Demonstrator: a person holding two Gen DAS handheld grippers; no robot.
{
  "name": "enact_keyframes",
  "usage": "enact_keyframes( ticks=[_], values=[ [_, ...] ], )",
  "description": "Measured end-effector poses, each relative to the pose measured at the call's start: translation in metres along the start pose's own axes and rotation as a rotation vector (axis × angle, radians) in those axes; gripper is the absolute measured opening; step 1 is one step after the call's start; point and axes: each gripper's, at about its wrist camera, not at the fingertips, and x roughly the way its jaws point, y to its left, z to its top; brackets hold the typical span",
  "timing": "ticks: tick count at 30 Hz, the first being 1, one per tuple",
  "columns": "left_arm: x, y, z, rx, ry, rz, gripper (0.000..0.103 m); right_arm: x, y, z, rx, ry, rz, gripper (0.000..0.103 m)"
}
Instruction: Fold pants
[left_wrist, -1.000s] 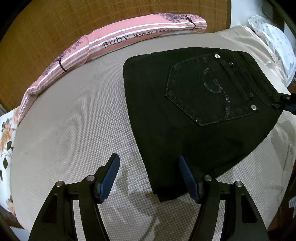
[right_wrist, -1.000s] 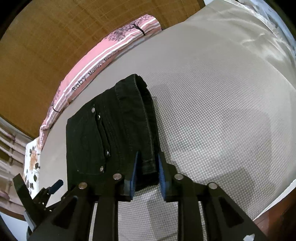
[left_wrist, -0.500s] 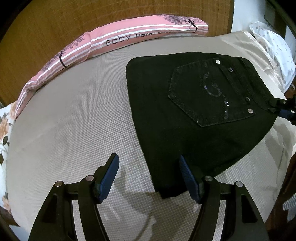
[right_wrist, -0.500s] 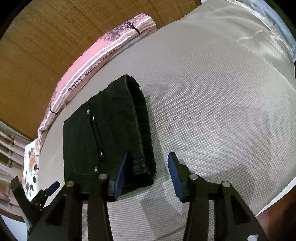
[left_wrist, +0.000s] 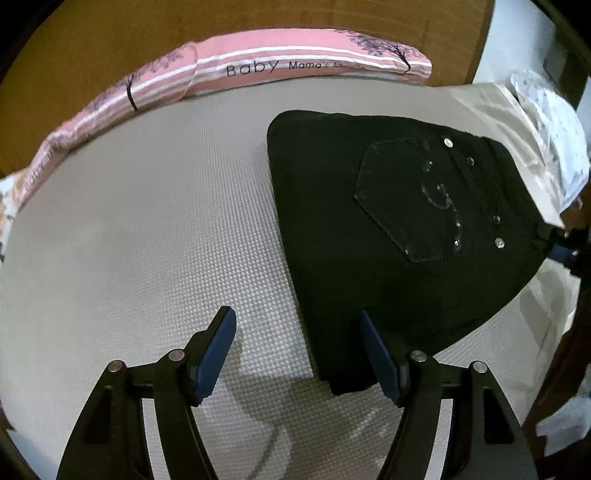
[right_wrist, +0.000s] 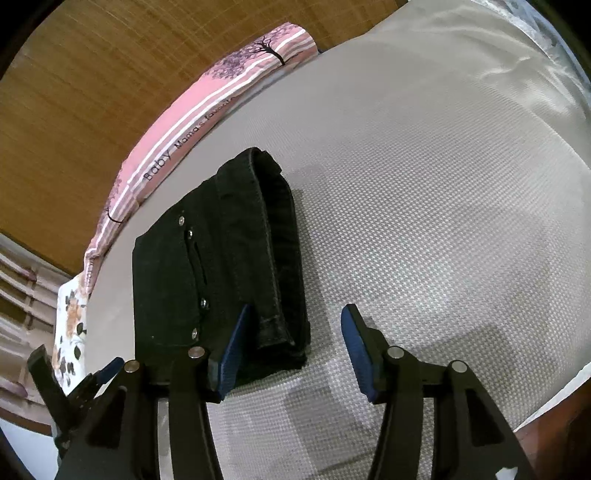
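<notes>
The black pants (left_wrist: 388, 236) lie folded into a compact stack on the grey bed cover (left_wrist: 147, 240), back pocket and rivets facing up. My left gripper (left_wrist: 297, 336) is open, its jaws straddling the stack's near corner. In the right wrist view the pants (right_wrist: 221, 266) show their waistband end with stacked layers. My right gripper (right_wrist: 295, 332) is open and empty, its left finger (right_wrist: 232, 350) beside the waistband edge, not holding it. The left gripper also shows in the right wrist view (right_wrist: 92, 376) at the lower left.
A pink striped "Baby" bolster (left_wrist: 258, 66) runs along the bed's far edge against a woven brown headboard (left_wrist: 110, 37). A white spotted cloth (left_wrist: 550, 122) lies at the right. A floral pillow (right_wrist: 70, 321) sits at the left corner. The bed edge (right_wrist: 554, 398) is close at the right.
My right gripper let go of the waistband edge and opened wide, backing off a little. The left gripper stayed open and shifted slightly; the pants lie still.
</notes>
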Motion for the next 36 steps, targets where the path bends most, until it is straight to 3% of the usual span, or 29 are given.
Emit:
enact_keyframes(
  ticks=[7,11,18,29,36],
  values=[
    [0.006,0.009,0.004,-0.051,0.029,-0.053,0.07,-0.001,-0.006,0.006,0.0,0.028,0.051,0.053],
    [0.01,0.015,0.006,-0.083,0.049,-0.092,0.07,0.0,-0.008,0.011,-0.003,0.049,0.08,0.061],
    [0.023,0.028,0.011,-0.179,0.099,-0.192,0.07,0.007,-0.007,0.018,-0.019,0.088,0.134,0.062],
    [0.036,0.032,0.022,-0.205,0.109,-0.241,0.07,0.026,-0.016,0.026,-0.021,0.136,0.158,0.066],
    [0.041,0.035,0.027,-0.22,0.102,-0.276,0.07,0.036,-0.023,0.03,-0.017,0.169,0.22,0.069]
  ],
)
